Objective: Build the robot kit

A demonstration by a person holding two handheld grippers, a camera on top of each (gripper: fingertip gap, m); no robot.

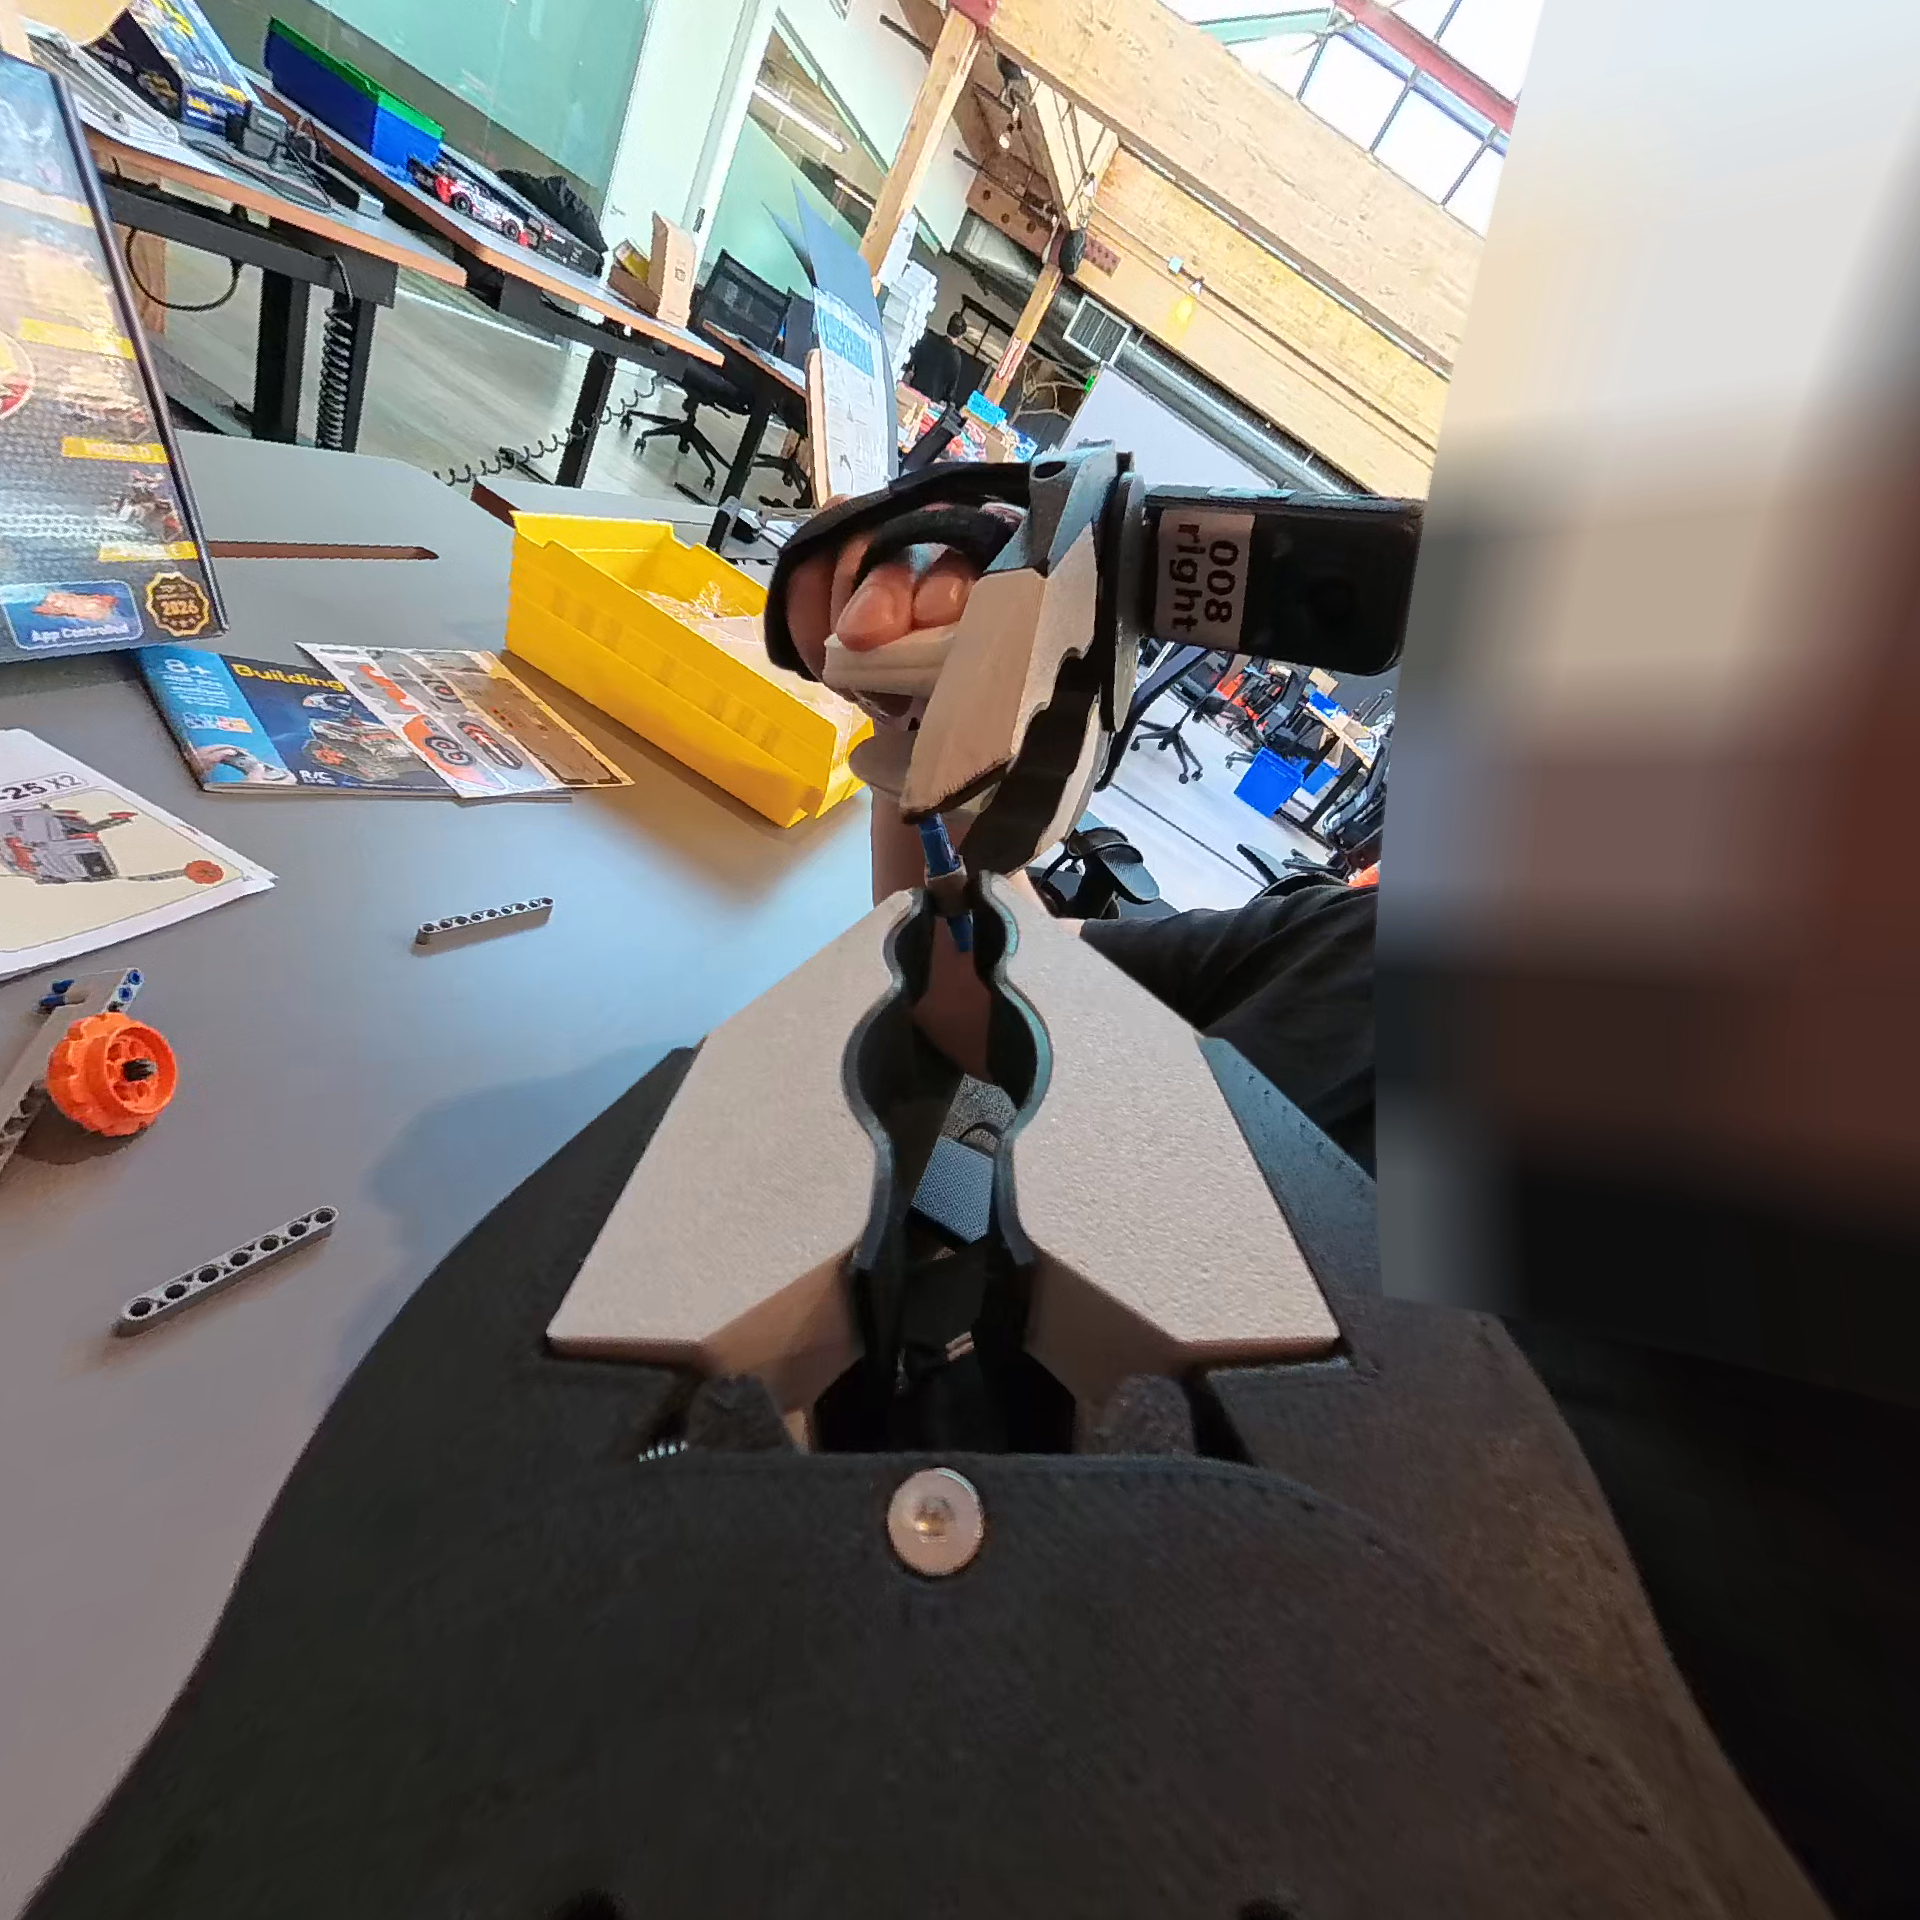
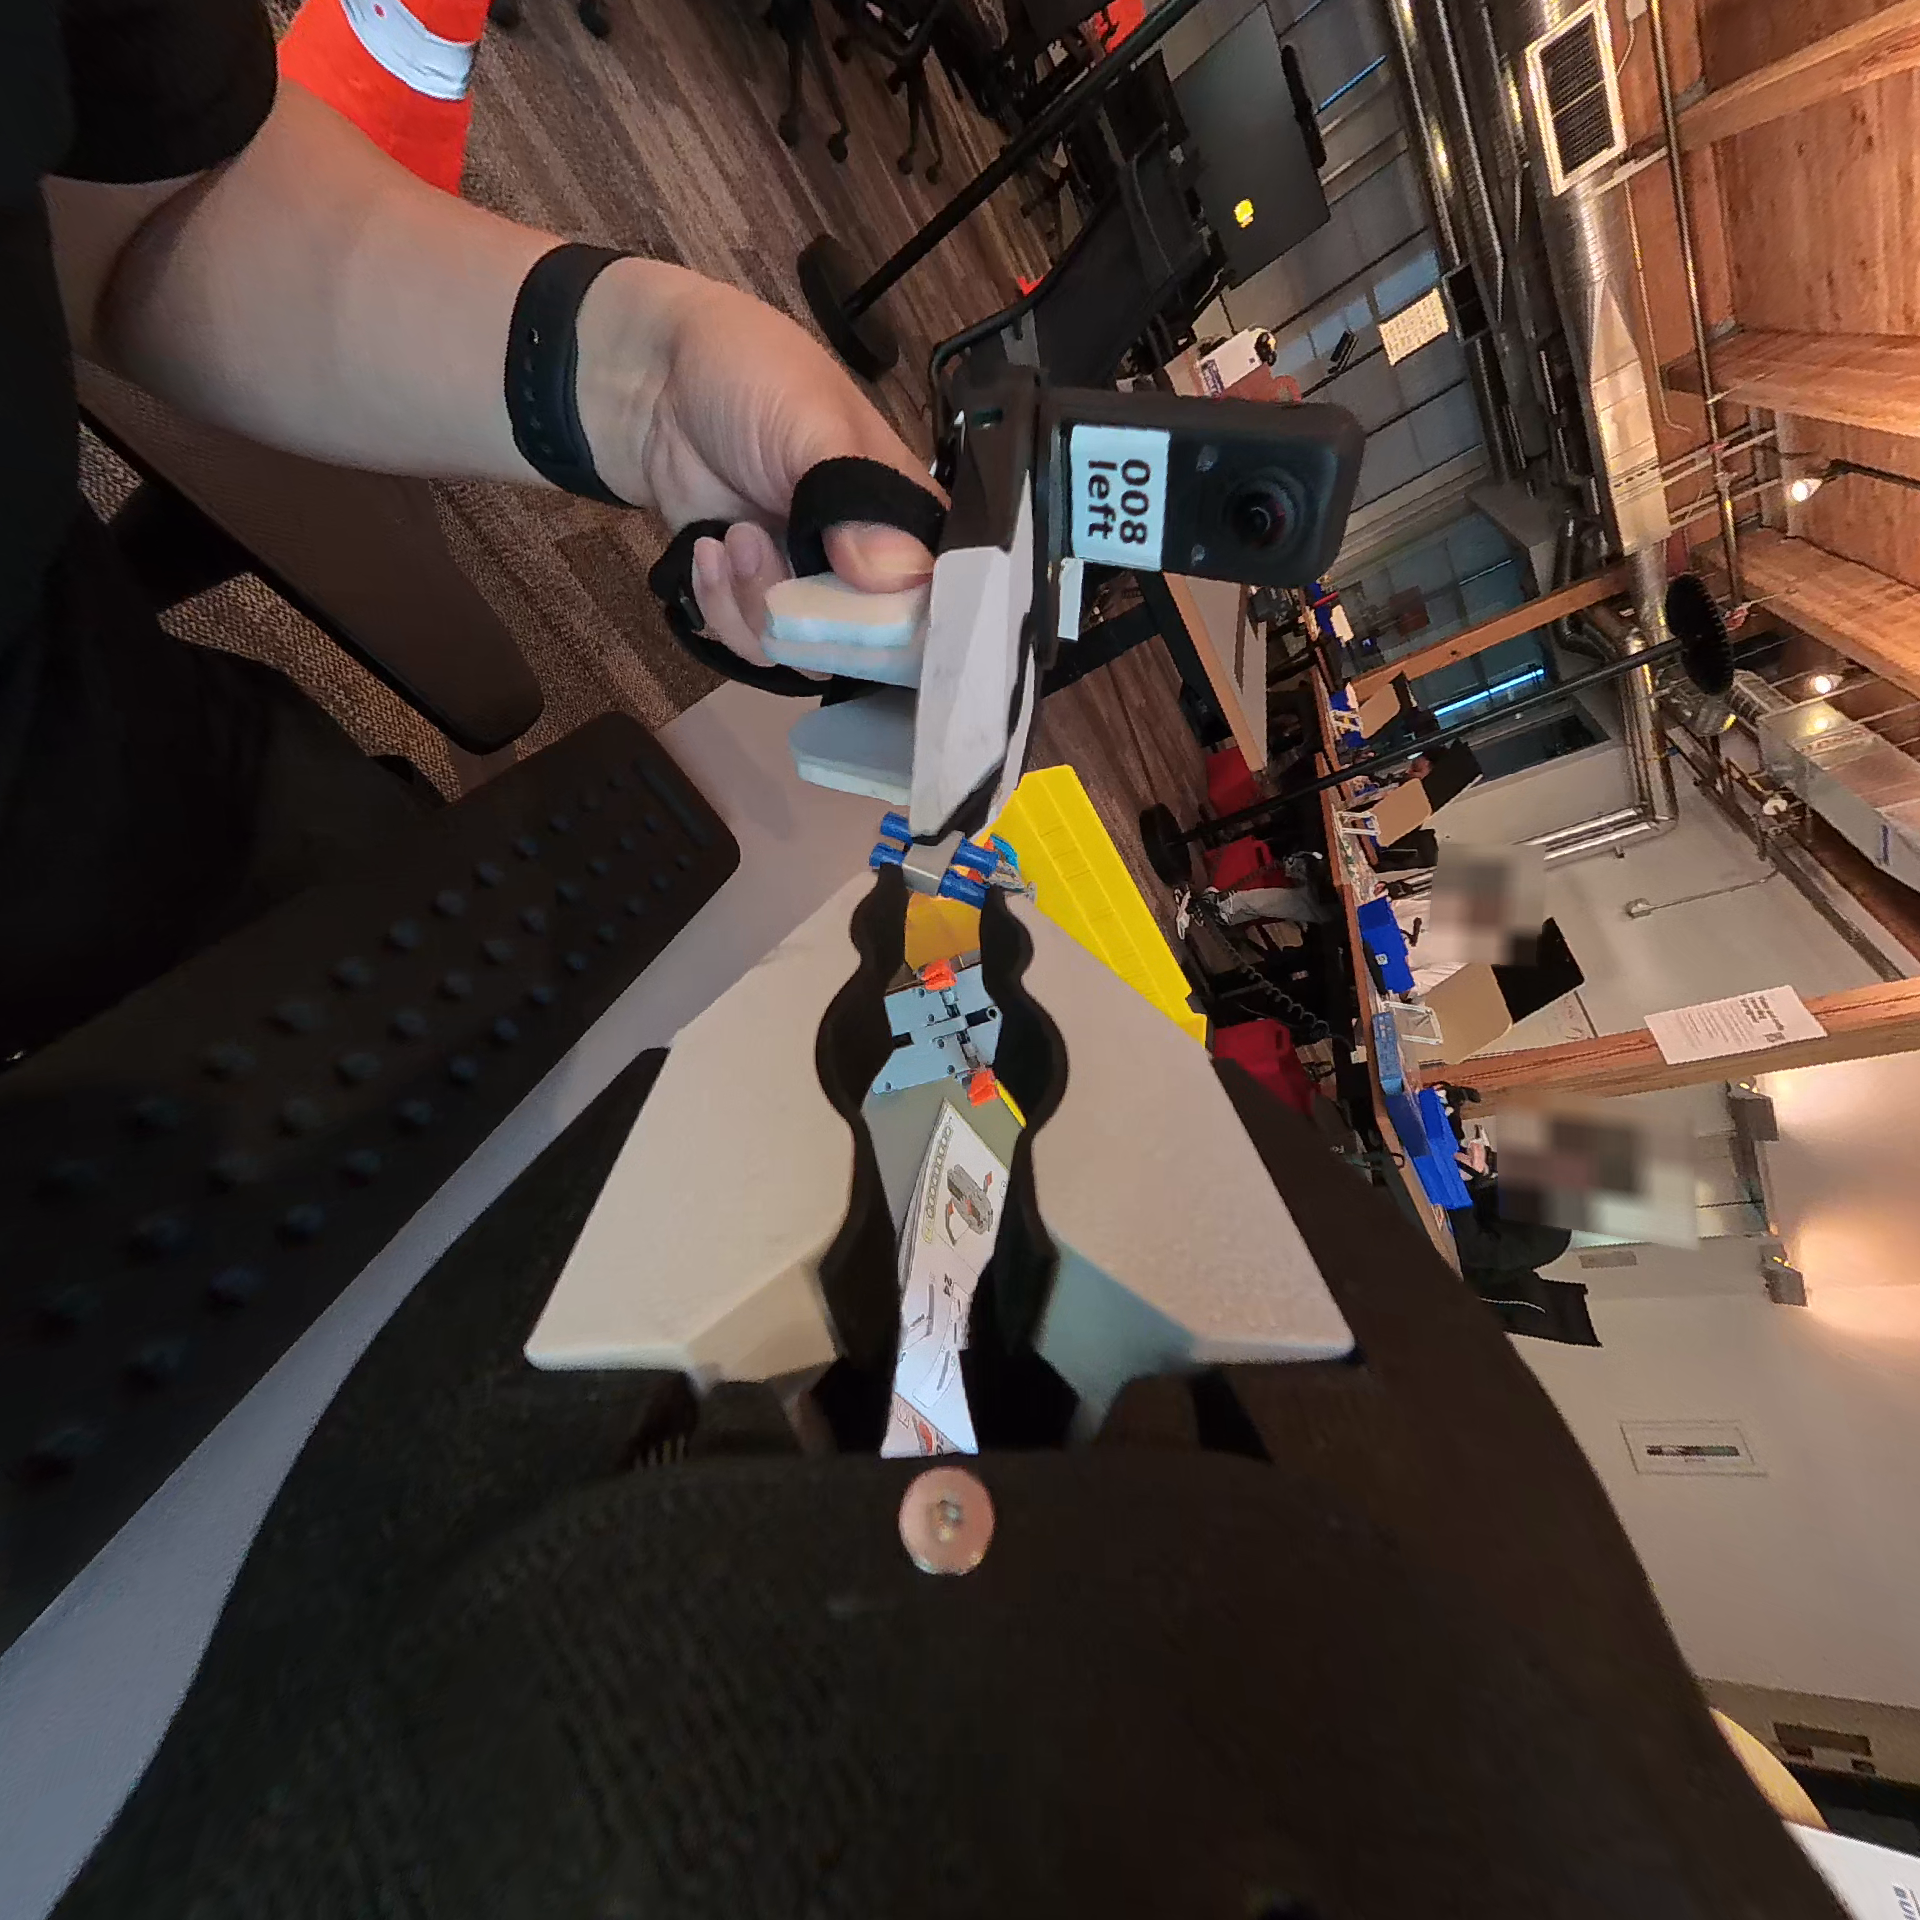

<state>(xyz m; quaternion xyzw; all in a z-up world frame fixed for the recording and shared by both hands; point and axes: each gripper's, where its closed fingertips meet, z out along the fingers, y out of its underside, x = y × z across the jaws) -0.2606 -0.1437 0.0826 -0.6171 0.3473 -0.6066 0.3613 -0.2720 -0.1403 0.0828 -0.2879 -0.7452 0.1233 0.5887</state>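
While both grippers meet tip to tip in mid-air, left gripper (image 1: 951, 906) pinches a blue-pinned grey piece (image 2: 935, 862). Right gripper (image 2: 940, 883) clamps it too. Any twist could pop a pin loose.

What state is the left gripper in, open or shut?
Shut: the left gripper pinches a small grey piece with blue pins; the right gripper meets it there.

2 wrist cameras facing each other at close range, right view rolled sideways, both sharing yellow bin (image 1: 675, 665)
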